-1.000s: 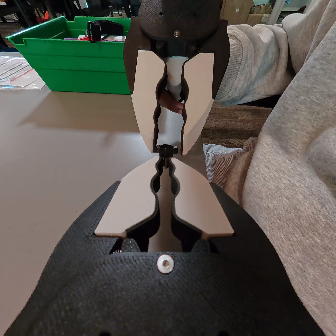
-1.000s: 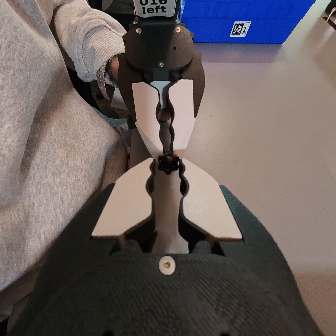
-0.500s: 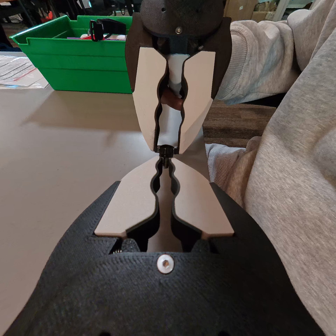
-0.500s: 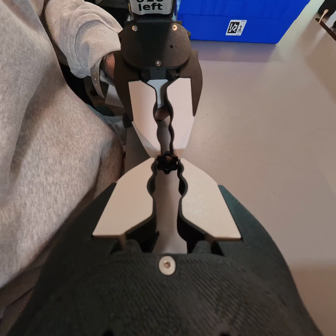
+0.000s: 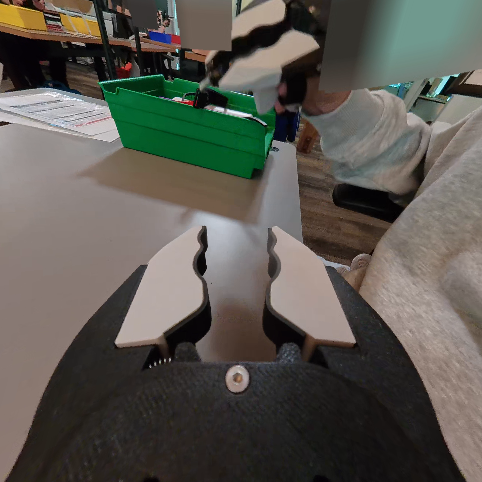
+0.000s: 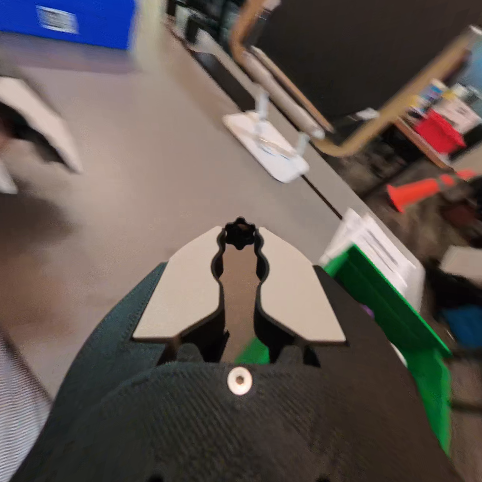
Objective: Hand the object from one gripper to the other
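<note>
Two grippers, well apart. Left gripper (image 5: 236,232) is spread wide w/ nothing between its fingers, hanging over the grey table (image 5: 65,208). Right gripper (image 6: 239,230) is pinched narrow on a small black star-shaped knob (image 6: 239,234), gripped at the very fingertips, above the table. In left wrist view the right gripper (image 5: 216,70) shows blurred, up over a green bin (image 5: 187,140) at the table's far edge; papers (image 5: 60,113) lie beside the bin. Blue bin (image 6: 78,23) sits farther back.

Matt black knob (image 6: 239,234); rough black gripper body; smooth matt table (image 5: 78,208); glossy green plastic bin (image 5: 187,135); grey cloth sleeve (image 5: 365,140).
</note>
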The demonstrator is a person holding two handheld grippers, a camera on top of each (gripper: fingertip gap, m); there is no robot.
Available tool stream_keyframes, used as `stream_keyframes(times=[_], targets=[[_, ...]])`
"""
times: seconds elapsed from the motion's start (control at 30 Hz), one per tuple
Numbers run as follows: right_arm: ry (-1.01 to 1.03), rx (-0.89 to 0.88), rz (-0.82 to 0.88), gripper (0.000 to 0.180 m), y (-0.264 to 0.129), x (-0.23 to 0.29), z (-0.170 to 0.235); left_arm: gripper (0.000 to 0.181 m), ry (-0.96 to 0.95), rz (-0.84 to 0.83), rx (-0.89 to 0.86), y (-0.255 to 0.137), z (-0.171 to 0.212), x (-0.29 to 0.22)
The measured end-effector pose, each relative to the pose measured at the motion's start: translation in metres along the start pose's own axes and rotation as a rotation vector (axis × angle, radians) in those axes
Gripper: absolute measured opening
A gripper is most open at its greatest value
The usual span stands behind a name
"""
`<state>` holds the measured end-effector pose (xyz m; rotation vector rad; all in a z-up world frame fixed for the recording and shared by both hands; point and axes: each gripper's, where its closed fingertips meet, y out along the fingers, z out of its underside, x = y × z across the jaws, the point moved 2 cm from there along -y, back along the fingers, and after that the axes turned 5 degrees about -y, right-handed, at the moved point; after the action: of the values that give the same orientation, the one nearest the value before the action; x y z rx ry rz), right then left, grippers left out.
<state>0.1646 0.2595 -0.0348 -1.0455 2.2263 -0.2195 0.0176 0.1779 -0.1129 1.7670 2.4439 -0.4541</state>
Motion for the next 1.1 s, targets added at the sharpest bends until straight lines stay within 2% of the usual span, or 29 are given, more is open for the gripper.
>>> stream_keyframes(times=[0.03, 0.13, 0.23, 0.3, 0.4, 0.63, 0.77, 0.87, 0.97, 1.1], targets=[[0.032, 0.038, 0.08, 0.021, -0.011, -0.022, 0.012, 0.044, 0.005, 0.0, 0.003, 0.0, 0.0, -0.001], [0.14, 0.154, 0.226, 0.022, -0.041, -0.068, 0.051, 0.044, 0.019, 0.0, 0.016, 0.002, 0.002, -0.002], [0.263, 0.236, 0.253, 0.023, -0.055, -0.088, 0.086, 0.043, 0.007, 0.004, 0.014, 0.003, 0.002, -0.001], [0.314, 0.242, 0.265, 0.037, -0.058, -0.096, 0.099, 0.043, -0.016, 0.008, 0.004, 0.003, 0.002, 0.0], [0.338, 0.217, 0.289, 0.039, -0.062, -0.102, 0.102, 0.042, -0.05, 0.011, -0.013, 0.002, 0.0, 0.003], [0.226, 0.122, 0.335, 0.032, -0.075, -0.102, 0.062, 0.041, -0.084, 0.019, -0.021, 0.002, 0.0, 0.004], [0.185, 0.035, 0.285, 0.031, -0.069, -0.085, 0.029, 0.041, -0.089, 0.025, -0.026, 0.002, -0.001, 0.003], [0.188, -0.102, 0.151, 0.032, -0.052, -0.053, -0.005, 0.041, -0.094, 0.026, -0.033, 0.002, -0.002, 0.003], [0.24, -0.276, -0.059, 0.033, -0.026, -0.002, -0.04, 0.041, -0.098, 0.026, -0.036, 0.001, -0.002, 0.003], [0.271, -0.288, -0.257, 0.032, 0.02, 0.068, -0.045, 0.041, -0.092, 0.025, -0.044, -0.001, -0.004, 0.003]])
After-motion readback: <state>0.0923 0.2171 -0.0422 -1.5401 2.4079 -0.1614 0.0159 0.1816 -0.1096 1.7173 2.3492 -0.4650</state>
